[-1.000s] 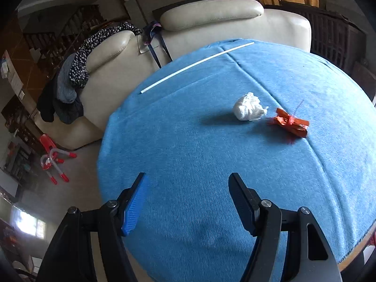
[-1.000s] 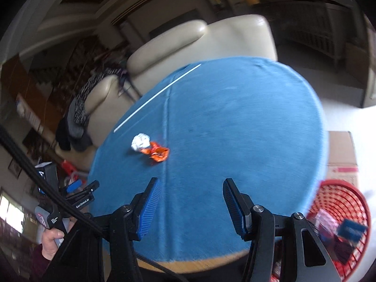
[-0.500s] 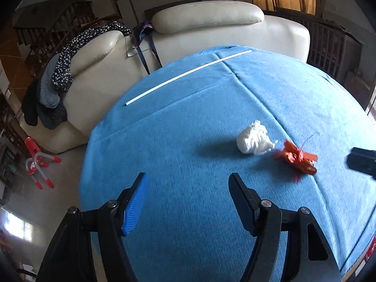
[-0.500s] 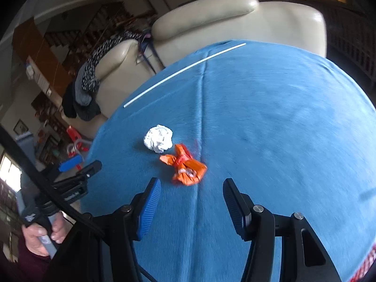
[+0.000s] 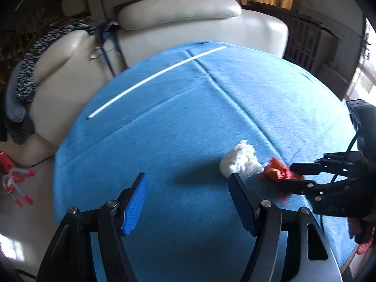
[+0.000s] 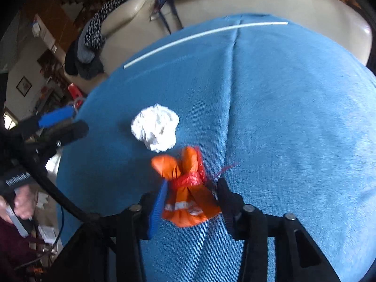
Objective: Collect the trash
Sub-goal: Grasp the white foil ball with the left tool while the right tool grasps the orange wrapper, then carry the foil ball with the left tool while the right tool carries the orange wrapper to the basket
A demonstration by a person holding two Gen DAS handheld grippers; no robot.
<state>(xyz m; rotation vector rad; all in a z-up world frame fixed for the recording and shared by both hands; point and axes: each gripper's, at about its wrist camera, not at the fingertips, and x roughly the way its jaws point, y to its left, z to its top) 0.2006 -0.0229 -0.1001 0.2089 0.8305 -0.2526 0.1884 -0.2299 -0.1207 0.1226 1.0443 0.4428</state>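
Observation:
A crumpled orange wrapper (image 6: 188,197) tied with red netting lies on the blue tablecloth (image 6: 293,141). My right gripper (image 6: 193,183) is closing its jaws around it, and both pads touch its sides. The left wrist view shows the same grip from the side: right gripper (image 5: 293,174), orange wrapper (image 5: 275,171). A white paper ball (image 6: 156,127) sits just beyond the wrapper, touching it. My left gripper (image 5: 188,176) hangs open over the cloth with nothing between its fingers. The white paper ball (image 5: 242,162) lies just past its right fingertip. From the right wrist view, the left gripper (image 6: 68,122) is at the table's left edge.
A long white stick (image 5: 155,77) lies across the far side of the blue table (image 5: 188,117). A cream sofa (image 5: 188,23) with clothes draped on it stands behind. A red and white object (image 5: 14,183) lies on the floor at left. A person's hand (image 6: 21,202) holds the left gripper's handle.
My right gripper came down over the orange wrapper and narrowed its jaws onto it, entering the left wrist view. My left gripper drew nearer the white paper ball.

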